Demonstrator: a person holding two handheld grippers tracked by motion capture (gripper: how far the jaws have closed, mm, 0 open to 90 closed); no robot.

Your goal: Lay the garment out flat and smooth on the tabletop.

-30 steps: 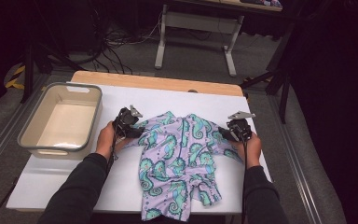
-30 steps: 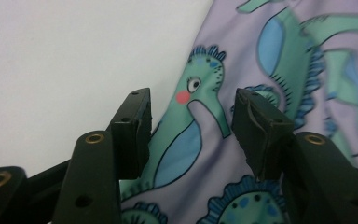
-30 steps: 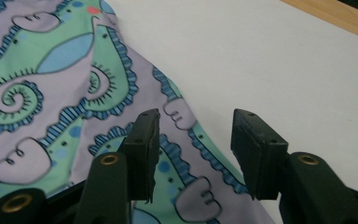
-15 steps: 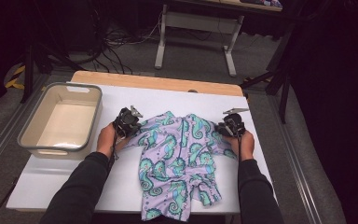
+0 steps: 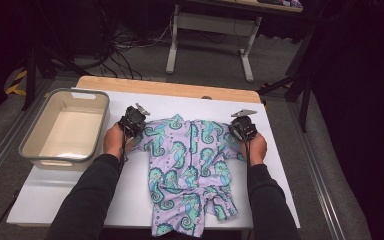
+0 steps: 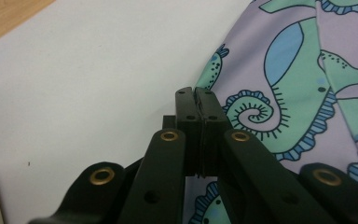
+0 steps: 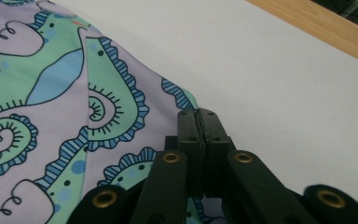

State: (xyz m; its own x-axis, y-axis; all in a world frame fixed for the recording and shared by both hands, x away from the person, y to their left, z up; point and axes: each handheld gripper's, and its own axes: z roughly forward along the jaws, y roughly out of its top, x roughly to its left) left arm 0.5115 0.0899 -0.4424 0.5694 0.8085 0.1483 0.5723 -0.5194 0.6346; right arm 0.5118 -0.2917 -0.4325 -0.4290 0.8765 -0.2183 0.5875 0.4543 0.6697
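While both grippers sit at the far corners of the garment (image 5: 192, 165), the step in hand looks like pinching its 2 upper edges so it can be lifted or folded. It lies flat on the white tabletop (image 5: 290, 165), right of the bin (image 5: 30, 150), its lower end hanging at the near edge.

Left gripper (image 6: 196, 93): jaws have just closed together, right at the cloth's edge; cloth passes beneath them, and they look clamped on its hem, though the bite is thin. Right gripper (image 7: 198, 114): jaws have likewise just been closing and now meet at the border of the fabric, seemingly on its edge.

To do this well, I judge that each bite should be checked before any lift: a shallow catch on slippery printed cloth could slip out. Raise both hands together and evenly, keeping the edge between them taut but not stretched, so the garment hangs straight and does not twist. Keep it from dragging toward the bin.
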